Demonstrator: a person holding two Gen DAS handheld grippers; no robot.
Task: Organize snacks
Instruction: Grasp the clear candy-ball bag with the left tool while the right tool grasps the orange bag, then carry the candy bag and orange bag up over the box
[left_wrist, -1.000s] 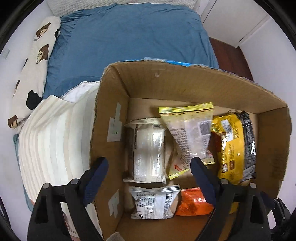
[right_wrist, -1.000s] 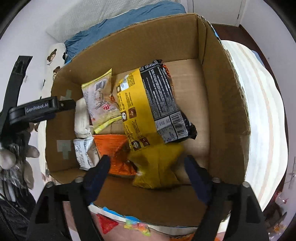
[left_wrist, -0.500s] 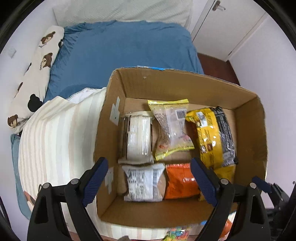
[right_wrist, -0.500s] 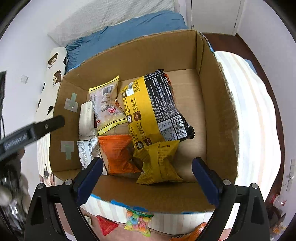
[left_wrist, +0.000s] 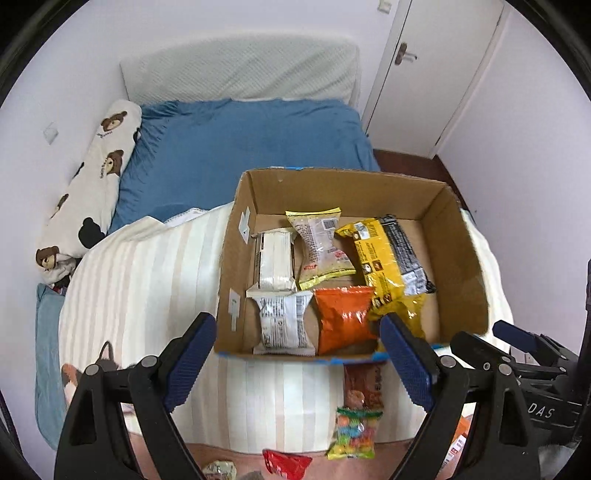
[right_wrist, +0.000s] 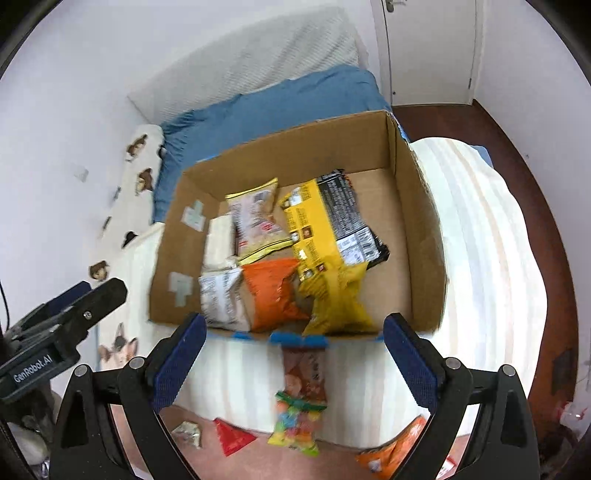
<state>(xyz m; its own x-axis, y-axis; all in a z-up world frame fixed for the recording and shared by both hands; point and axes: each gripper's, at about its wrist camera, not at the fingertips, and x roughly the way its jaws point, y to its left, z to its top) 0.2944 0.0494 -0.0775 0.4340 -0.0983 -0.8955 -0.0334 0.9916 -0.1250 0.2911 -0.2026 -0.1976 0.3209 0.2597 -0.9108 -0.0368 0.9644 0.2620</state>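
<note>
Six snack packets lie flat in the cardboard box (left_wrist: 236, 258) on the striped blanket (left_wrist: 147, 295) at the foot of a blue-sheeted bed (left_wrist: 240, 140): a white pack (left_wrist: 275, 260) and a silver-grey pack (left_wrist: 282, 323) along the left wall, a yellow-trimmed clear pack (left_wrist: 321, 251) and an orange pack (left_wrist: 343, 319) in the middle, a long yellow-and-black bag (left_wrist: 388, 258) to the right, and a small yellow pouch (right_wrist: 338, 301) overlapping its near end. The right third of the box floor is bare. Outside, just beside the near wall, wait a brown packet (left_wrist: 364, 384), a bag of coloured candies (left_wrist: 354, 432) and a red wrapper (left_wrist: 286, 463); a crumpled foil wrapper (right_wrist: 188, 434) and another orange bag (right_wrist: 395, 452) show in the right wrist view.

The left gripper (left_wrist: 297, 365) and right gripper (right_wrist: 291, 363) both hang above the near edge of the box, jaws apart and empty. The likely trouble: the loose packets sit close together on soft bedding, so a closing jaw could pinch the blanket or drag a neighbour along; glossy film may slip from the pads; and a bag dropped onto the leaning yellow pile could disturb the tidy rows. The candy bag overlaps the brown packet, which invites a double pick.
</note>
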